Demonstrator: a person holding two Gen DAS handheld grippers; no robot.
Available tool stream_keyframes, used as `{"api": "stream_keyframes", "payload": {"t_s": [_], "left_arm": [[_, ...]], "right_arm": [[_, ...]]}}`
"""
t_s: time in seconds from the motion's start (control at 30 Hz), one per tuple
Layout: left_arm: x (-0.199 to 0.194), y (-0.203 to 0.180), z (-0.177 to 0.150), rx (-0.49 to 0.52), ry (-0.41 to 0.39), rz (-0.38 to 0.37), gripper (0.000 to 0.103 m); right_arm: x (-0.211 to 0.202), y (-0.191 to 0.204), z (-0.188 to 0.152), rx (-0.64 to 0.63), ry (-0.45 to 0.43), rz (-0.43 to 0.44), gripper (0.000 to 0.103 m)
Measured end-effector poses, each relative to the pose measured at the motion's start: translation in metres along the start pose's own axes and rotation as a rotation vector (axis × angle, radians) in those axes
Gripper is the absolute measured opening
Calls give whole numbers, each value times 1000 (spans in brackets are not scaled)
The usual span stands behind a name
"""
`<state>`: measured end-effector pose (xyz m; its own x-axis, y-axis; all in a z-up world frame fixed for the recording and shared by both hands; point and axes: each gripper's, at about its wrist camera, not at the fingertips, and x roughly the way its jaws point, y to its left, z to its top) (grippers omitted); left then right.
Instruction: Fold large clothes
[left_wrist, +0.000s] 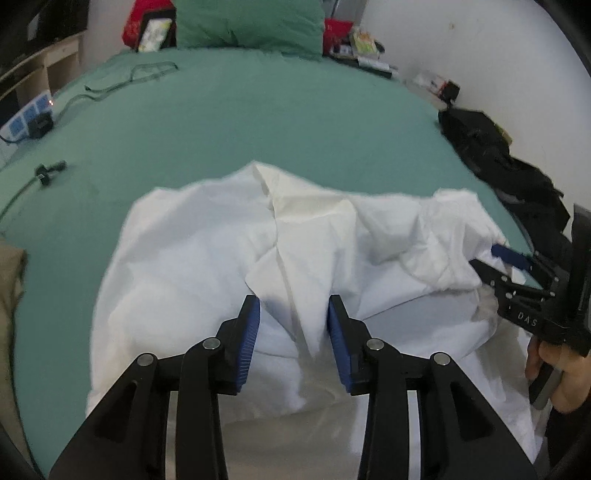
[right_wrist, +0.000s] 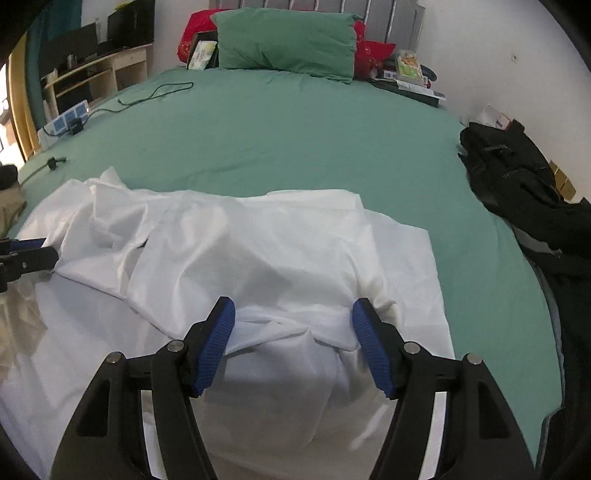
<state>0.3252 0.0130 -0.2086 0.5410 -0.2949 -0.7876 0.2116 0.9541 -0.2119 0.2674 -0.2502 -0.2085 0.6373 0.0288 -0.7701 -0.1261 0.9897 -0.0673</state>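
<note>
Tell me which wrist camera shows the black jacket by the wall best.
Right wrist: the black jacket lies whole along the bed's right edge, sharp and unobstructed. In the left wrist view it is smaller, and the right gripper cuts across its lower end.

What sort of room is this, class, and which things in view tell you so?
Most likely a bedroom: a bed with a green sheet, a green pillow against a headboard, and a wooden desk alongside.

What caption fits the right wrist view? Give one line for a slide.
Open right gripper poised over a rumpled white garment on the green bed.
</note>
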Motion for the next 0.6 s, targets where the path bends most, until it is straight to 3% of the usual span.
{"api": "stream_keyframes", "payload": {"t_s": [0.17,0.27,0.43,0.6], "left_arm": [[-44,-2,6,22,-112,68,40],[-80,9,-3,-73,-156,62,40],[-125,22,-38,-178,-194,100,40],[-158,39,-90,-264,-181,198,40]], "right_arm": [[-31,-8,-6,56,-17,22,67],[-64,-12,-17,41,-44,15,67],[-106,-31,-46,29,-49,-7,67],[-138,-67,-80,78,-64,-58,67]]}}
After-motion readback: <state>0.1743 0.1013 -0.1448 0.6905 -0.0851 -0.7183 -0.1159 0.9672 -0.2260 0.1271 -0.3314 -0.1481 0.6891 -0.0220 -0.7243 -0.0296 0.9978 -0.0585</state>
